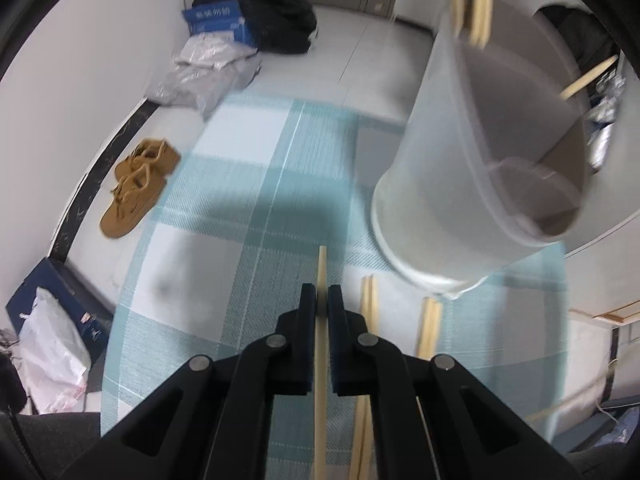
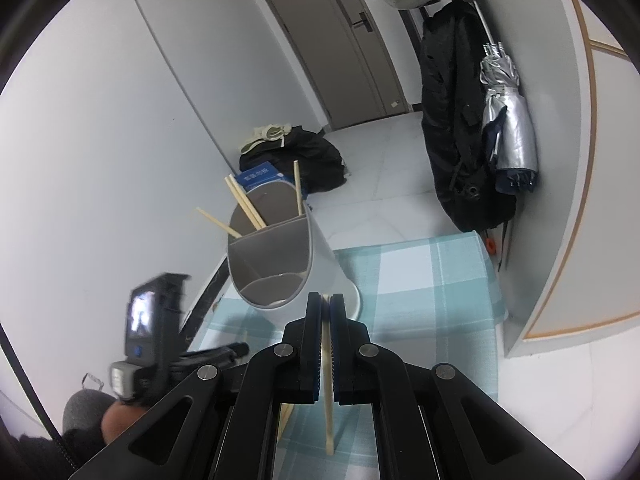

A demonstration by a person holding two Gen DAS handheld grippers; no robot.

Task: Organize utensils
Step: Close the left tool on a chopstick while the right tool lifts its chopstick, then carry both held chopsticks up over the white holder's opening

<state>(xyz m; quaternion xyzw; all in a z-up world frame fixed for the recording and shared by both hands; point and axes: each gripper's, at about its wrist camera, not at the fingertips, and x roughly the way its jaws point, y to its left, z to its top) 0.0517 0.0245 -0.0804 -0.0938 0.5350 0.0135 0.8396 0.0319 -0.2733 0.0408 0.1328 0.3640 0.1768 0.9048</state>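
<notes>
My left gripper (image 1: 321, 294) is shut on a wooden chopstick (image 1: 321, 268) that pokes past its tips over the blue checked cloth (image 1: 224, 208). More loose chopsticks (image 1: 370, 300) lie on the cloth just right of it. The white two-part utensil holder (image 1: 472, 168) stands ahead to the right, with several chopsticks in its far half. My right gripper (image 2: 326, 300) is shut on another chopstick (image 2: 328, 408), held upright between the pads, close in front of the holder (image 2: 280, 256). The chopsticks in the holder (image 2: 244, 208) lean left. The left gripper's body (image 2: 152, 340) shows at lower left in the right wrist view.
Brown shoes (image 1: 136, 184) and plastic bags (image 1: 200, 76) lie on the floor left of the cloth. A black bag with a blue box (image 2: 296, 160) sits by the door. A black coat (image 2: 452, 128) and a silver umbrella (image 2: 508, 120) hang on the right wall.
</notes>
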